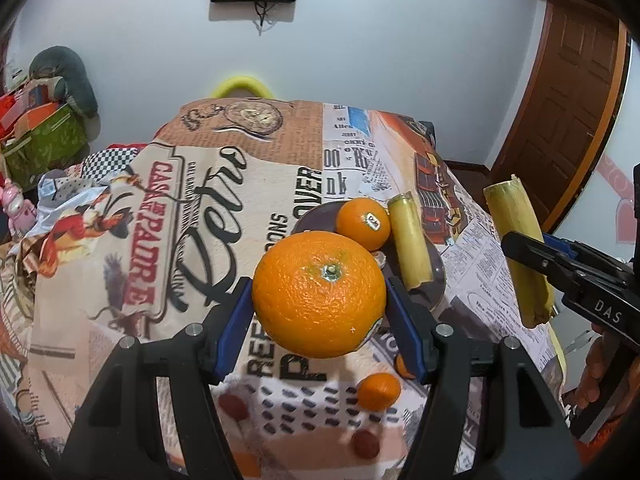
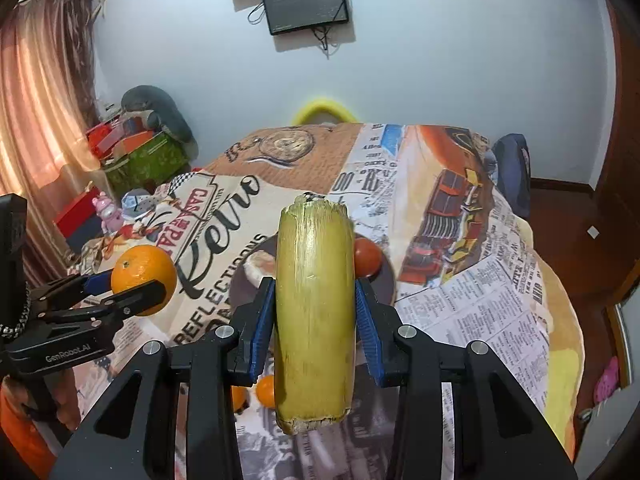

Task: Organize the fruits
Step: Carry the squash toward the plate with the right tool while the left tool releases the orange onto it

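A firm, heavy orange [image 1: 319,294] is being clamped across its widest part by the left gripper [image 1: 319,304], while a stiff, smooth-skinned cane stalk [image 2: 314,316] is being pinched mid-length by the right gripper [image 2: 315,328], a plate [image 1: 316,216] lying just beyond both.

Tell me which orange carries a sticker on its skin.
The small orange on the dark plate, beside the sugarcane piece there. The large orange in the left gripper shows none.

A lived-in room at home: a table under a printed retro tablecloth [image 1: 208,208], a wall-mounted screen [image 2: 306,2] at top centre, curtains [image 2: 36,92] upper left, gift boxes [image 2: 140,156] and a wooden door [image 1: 568,92] at right.
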The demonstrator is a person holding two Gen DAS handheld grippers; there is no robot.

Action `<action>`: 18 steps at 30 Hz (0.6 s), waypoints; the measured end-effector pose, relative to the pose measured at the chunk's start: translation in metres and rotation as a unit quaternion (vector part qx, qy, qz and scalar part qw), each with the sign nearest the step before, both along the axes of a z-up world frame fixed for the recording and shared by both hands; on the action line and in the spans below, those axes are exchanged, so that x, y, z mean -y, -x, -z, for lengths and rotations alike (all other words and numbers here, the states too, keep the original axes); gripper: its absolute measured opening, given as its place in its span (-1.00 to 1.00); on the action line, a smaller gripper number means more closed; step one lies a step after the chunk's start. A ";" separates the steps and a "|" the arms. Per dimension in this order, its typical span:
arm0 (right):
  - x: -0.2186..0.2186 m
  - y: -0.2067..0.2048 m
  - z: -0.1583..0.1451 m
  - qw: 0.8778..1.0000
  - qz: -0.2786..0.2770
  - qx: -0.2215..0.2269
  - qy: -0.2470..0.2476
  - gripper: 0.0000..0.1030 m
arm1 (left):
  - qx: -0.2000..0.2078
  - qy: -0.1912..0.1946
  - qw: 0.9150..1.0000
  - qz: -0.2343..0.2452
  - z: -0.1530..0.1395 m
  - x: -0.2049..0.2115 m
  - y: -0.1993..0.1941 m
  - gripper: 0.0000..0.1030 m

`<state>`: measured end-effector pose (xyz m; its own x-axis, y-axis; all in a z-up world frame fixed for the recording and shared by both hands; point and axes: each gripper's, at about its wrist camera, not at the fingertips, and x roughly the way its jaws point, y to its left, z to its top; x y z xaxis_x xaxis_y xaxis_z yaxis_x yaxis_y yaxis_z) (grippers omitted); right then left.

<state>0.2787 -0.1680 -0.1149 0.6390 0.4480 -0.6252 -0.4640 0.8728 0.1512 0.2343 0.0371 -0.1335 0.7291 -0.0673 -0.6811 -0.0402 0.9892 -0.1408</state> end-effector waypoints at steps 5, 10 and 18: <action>0.007 -0.014 0.005 1.000 0.007 -0.004 -0.003 -0.30 | -0.006 -0.005 1.000 0.009 0.004 0.011 -0.019 0.25; 0.009 -0.029 0.013 1.000 0.009 -0.010 -0.002 -0.30 | -0.017 -0.009 1.000 0.015 0.013 0.017 -0.035 0.25; 0.003 -0.051 0.028 1.000 0.009 -0.023 -0.003 -0.30 | -0.046 -0.013 0.998 0.031 0.037 0.022 -0.064 0.25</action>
<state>0.3292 -0.1708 -0.1427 0.6180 0.4401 -0.6515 -0.4411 0.8800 0.1761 0.2982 0.0147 -0.1703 0.6584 -0.0923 -0.7470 0.0093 0.9934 -0.1145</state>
